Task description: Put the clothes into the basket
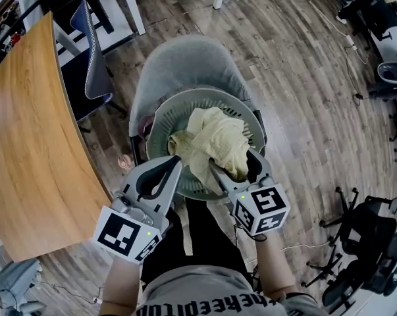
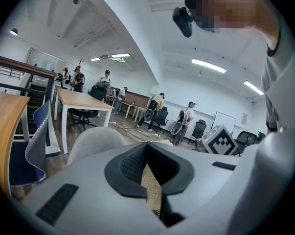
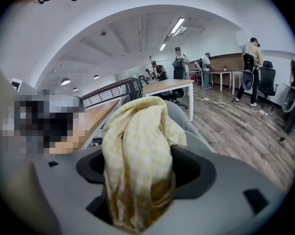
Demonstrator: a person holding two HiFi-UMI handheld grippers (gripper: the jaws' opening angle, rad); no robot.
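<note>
A round grey slatted basket (image 1: pixel 205 96) stands on a grey chair (image 1: pixel 178 61). A pale yellow checked cloth (image 1: pixel 214 140) lies heaped inside it and spills over the near rim. My right gripper (image 1: pixel 234 166) is at that rim. Its jaws are spread wide around a bunch of the cloth (image 3: pixel 137 151), which fills the gap between them without being squeezed. My left gripper (image 1: pixel 175 163) is at the rim's near left, shut on a thin strip of the same cloth (image 2: pixel 151 190). A tail of fabric (image 1: pixel 185 226) hangs below, between the two grippers.
A long wooden table (image 1: pixel 27 130) runs along the left, with a blue mesh chair (image 1: pixel 86 58) behind it. Black office chairs (image 1: pixel 372 255) stand at the right on the wood floor. People stand far off in the room (image 2: pixel 189 114).
</note>
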